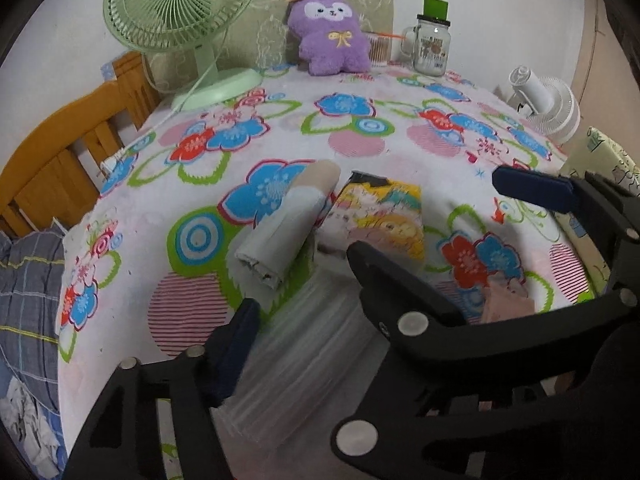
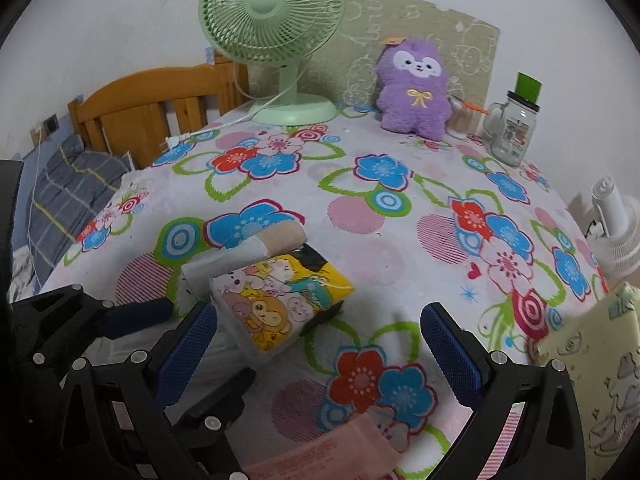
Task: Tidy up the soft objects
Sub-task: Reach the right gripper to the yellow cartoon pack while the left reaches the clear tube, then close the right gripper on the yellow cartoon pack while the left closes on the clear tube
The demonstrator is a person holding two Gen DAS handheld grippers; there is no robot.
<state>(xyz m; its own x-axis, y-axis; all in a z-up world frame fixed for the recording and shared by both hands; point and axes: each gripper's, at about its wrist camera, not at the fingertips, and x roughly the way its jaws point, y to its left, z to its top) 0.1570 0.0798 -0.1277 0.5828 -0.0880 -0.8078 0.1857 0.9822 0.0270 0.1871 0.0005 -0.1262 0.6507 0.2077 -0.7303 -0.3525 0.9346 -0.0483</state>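
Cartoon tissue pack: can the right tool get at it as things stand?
Probably yes. The right tool is open and the tissue pack lies just ahead, toward its left finger, nothing on top. The rolled cloth sits close beside it.

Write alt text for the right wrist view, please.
The open right gripper hovers over a flowered tablecloth, near a cartoon-print packet beside a rolled cloth. A green fan, purple plush toy and glass jar stand behind.

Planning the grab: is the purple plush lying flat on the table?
No, the purple plush sits upright at the table's far edge beside the green fan.
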